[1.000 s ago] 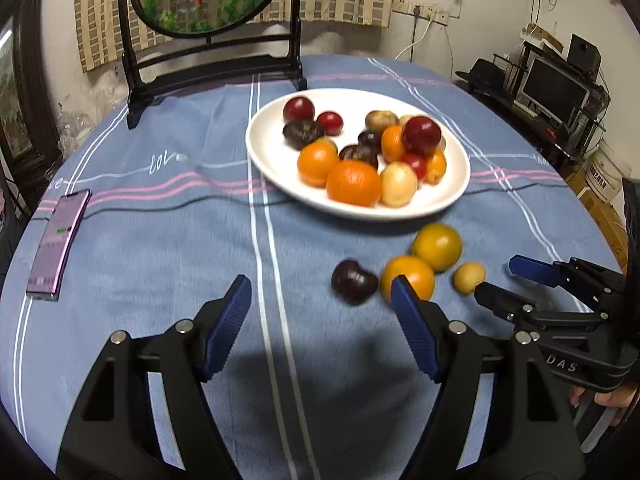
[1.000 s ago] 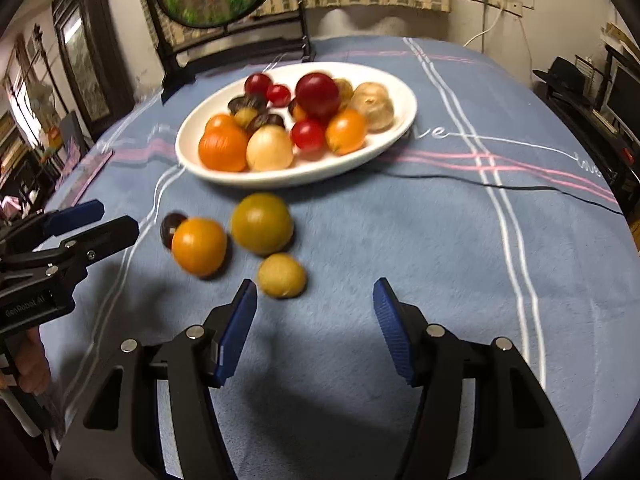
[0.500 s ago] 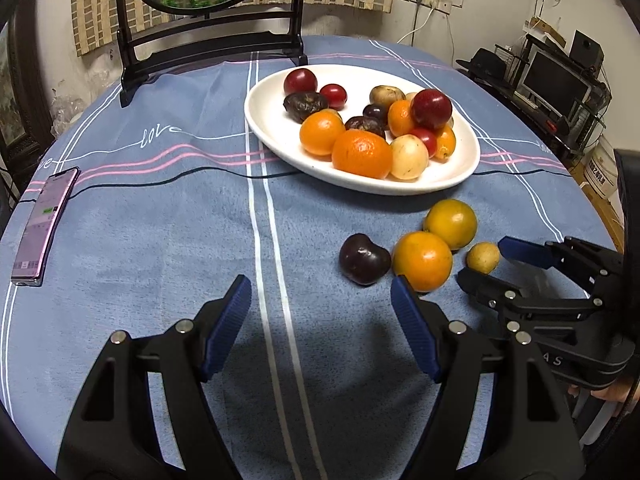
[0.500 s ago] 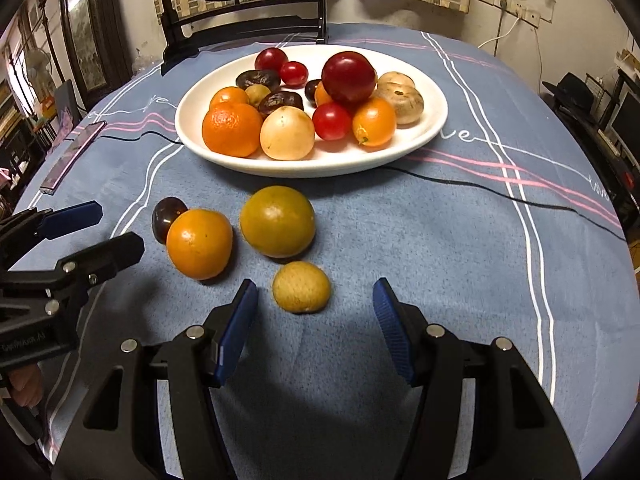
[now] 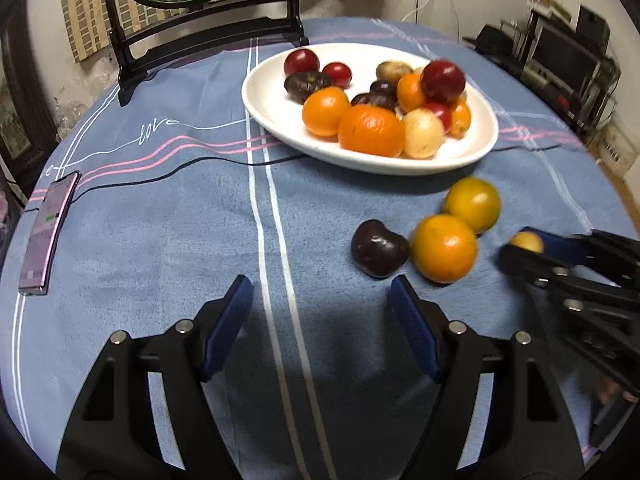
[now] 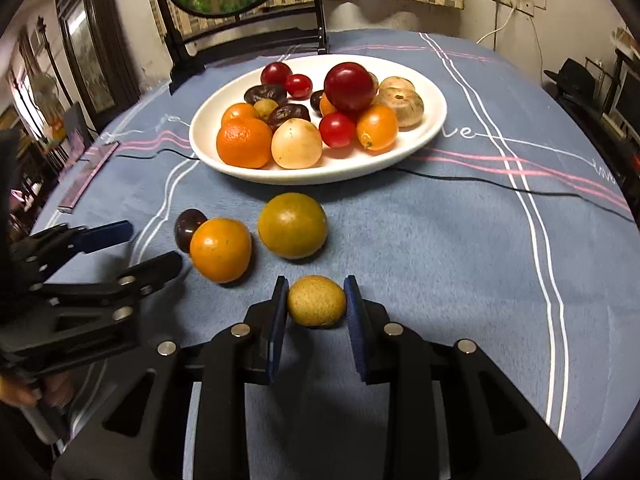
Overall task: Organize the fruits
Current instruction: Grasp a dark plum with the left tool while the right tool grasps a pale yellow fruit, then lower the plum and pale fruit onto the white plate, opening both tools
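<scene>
Dark plum [image 6: 188, 229] — half hidden behind orange [image 6: 221, 249]

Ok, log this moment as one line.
right gripper: shut on small yellow fruit | left gripper: open, empty | three fruits loose beside plate

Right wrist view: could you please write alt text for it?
The right gripper is shut on a small yellow fruit on a blue tablecloth. Three more fruits lie loose before a white plate piled with fruit.

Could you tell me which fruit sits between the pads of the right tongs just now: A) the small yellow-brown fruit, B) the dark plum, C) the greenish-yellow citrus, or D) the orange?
A: in the right wrist view the right tongs have both blue pads against the small yellow-brown fruit on the cloth.
</scene>
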